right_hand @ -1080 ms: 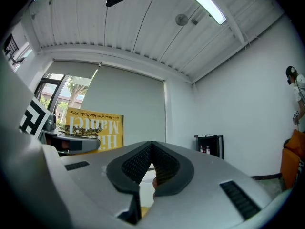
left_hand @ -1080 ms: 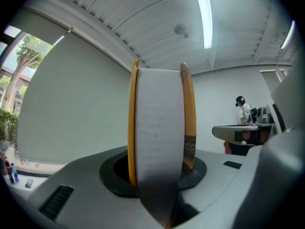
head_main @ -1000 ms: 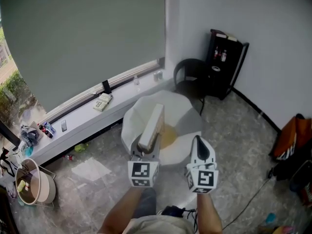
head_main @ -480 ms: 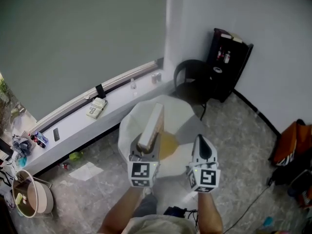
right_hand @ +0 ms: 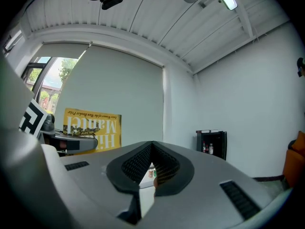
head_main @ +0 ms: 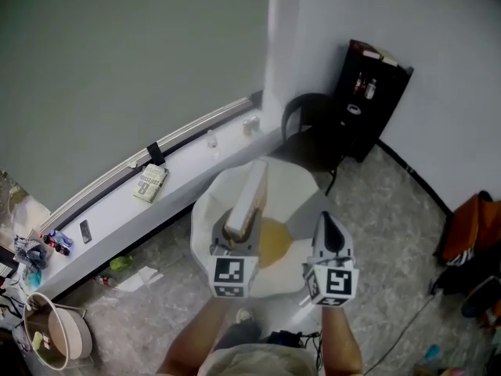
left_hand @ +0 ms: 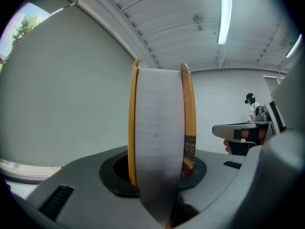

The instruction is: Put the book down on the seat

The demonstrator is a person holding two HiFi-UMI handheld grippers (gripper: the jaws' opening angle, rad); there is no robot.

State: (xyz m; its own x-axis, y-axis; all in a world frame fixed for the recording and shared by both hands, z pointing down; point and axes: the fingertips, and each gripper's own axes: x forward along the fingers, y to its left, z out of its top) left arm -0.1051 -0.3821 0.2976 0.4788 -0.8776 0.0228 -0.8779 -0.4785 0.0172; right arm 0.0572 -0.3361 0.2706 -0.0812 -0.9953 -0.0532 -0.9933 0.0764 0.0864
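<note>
A thick book (head_main: 249, 197) with a yellow cover stands on edge in my left gripper (head_main: 238, 230), whose jaws are shut on its lower end. It hangs above a round white seat (head_main: 296, 180) with a yellowish patch. In the left gripper view the book (left_hand: 159, 128) fills the middle, page edges toward the camera, clamped by both sides of the left gripper (left_hand: 159, 178). My right gripper (head_main: 326, 225) is beside it to the right, shut and empty, also over the seat. The right gripper view shows the right gripper (right_hand: 151, 168) closed and the book's cover (right_hand: 93, 128) to the left.
A black chair (head_main: 309, 124) and a black shelf unit (head_main: 372, 92) stand behind the seat in the corner. A window ledge (head_main: 117, 210) with small items runs along the left. An orange bag (head_main: 470, 225) lies at the right, a basket (head_main: 55, 339) at the lower left.
The head view has swung a little, so the room slides left and down. The book stays clamped upright in the left gripper; both grippers keep their places over the seat.
</note>
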